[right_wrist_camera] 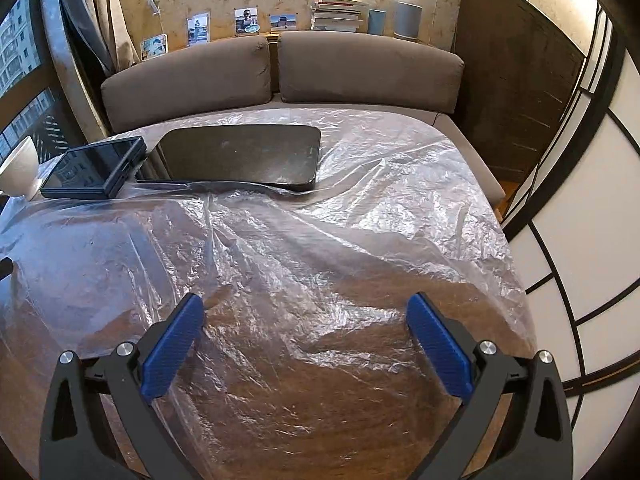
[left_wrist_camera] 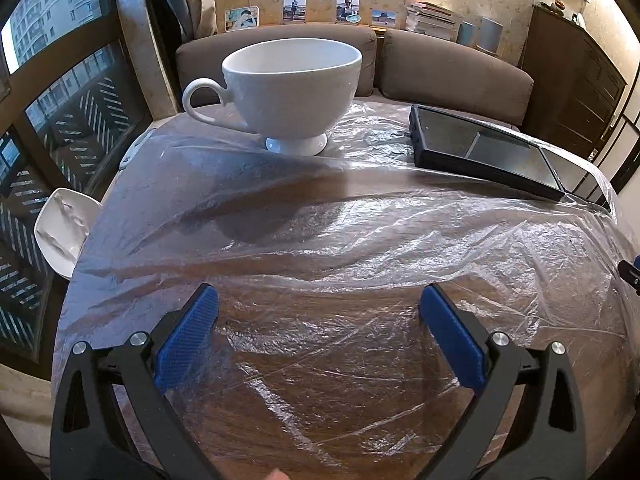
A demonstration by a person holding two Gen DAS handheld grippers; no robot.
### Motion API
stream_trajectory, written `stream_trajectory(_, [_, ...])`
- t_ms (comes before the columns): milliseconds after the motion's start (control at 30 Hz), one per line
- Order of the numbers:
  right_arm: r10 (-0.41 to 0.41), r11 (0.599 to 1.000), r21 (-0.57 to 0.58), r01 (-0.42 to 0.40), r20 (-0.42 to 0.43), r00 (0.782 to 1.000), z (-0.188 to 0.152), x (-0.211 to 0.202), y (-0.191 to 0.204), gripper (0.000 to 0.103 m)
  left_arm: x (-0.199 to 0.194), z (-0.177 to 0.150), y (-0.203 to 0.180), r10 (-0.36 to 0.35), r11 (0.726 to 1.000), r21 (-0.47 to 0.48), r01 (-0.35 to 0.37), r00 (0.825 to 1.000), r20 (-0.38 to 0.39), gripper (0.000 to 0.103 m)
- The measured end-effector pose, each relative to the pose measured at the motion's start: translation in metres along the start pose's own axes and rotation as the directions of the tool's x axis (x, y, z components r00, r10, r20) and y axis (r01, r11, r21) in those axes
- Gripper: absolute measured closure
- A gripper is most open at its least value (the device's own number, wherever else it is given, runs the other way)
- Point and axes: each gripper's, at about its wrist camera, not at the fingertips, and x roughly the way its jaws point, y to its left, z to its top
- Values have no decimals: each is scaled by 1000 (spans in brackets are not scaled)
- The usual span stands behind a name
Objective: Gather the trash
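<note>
A thin clear plastic sheet lies crumpled over the round wooden table; it also shows in the right wrist view, draped over the right edge. My left gripper is open and empty, just above the sheet near the table's front. My right gripper is open and empty, above the sheet on the right side. A large white footed cup stands on the sheet at the far side, ahead of the left gripper. No loose trash other than the sheet shows.
A black framed screen lies at the far right of the left view; it also shows at the left. A dark flat tablet lies beside it. A white chair stands left of the table. A brown sofa is behind.
</note>
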Motion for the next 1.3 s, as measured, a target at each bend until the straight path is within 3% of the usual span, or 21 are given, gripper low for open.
stream_trajectory(1300, [0,1000,0,0,0,1000,0,0,0,4,1,1,1,-12,1000,11,12,1000,-1,1])
